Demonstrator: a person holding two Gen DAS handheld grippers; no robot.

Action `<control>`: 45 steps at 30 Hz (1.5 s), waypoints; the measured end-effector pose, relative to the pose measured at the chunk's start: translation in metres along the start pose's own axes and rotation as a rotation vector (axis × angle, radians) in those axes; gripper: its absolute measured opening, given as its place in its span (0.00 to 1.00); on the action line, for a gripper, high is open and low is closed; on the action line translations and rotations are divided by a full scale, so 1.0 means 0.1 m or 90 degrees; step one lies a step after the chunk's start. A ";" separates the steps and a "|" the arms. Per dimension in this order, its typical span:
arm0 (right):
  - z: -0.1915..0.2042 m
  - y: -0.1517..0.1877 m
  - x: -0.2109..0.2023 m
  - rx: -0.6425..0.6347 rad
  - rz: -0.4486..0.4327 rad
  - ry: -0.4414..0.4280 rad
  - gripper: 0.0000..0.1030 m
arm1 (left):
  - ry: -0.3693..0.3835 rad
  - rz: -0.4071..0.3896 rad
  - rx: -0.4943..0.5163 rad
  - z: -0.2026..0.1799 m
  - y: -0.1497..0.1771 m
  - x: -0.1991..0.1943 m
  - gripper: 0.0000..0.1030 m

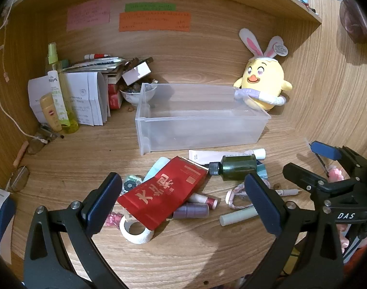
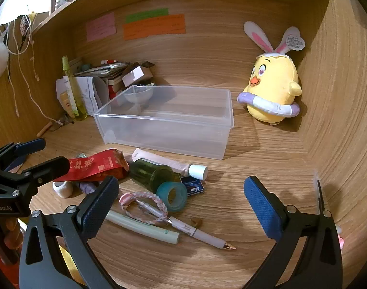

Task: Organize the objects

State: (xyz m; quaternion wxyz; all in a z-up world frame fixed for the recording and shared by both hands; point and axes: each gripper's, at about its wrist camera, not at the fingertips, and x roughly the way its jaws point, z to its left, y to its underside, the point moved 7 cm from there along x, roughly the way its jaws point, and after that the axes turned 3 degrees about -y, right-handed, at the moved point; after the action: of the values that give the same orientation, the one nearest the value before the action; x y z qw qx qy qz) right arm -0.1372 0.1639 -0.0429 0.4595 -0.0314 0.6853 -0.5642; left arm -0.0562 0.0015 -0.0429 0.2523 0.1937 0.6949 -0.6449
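while both hover over the clutter, each hand-held gripper (image 1: 183,202) (image 2: 181,204) gapes wide, holding nothing.

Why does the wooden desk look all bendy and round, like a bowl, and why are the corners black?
Left wrist view: the fisheye lens bows the wooden desk and shelf edge, and black corners frame the picture. Right wrist view: same bending, yet the clear plastic box and yellow plush chick with bunny ears look sharp, with soft shadows falling to the right.
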 end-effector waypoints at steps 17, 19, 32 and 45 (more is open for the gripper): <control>0.01 0.00 -0.01 0.001 0.001 -0.003 1.00 | 0.001 0.004 -0.006 0.00 0.00 -0.02 1.00; 0.02 0.01 0.00 0.001 0.002 -0.003 1.00 | 0.002 0.004 -0.007 0.01 0.01 -0.02 1.00; 0.06 0.02 -0.03 -0.002 -0.001 -0.011 1.00 | 0.010 0.016 -0.024 0.08 0.03 -0.03 1.00; -0.07 0.08 0.02 0.019 0.017 -0.005 1.00 | -0.022 0.059 -0.053 0.47 0.25 0.02 1.00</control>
State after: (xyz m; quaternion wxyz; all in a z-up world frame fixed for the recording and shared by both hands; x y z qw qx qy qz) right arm -0.1389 0.1706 -0.0510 0.4701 -0.0179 0.6749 -0.5684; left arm -0.0379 -0.0433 -0.0658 0.3020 0.2036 0.7071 -0.6061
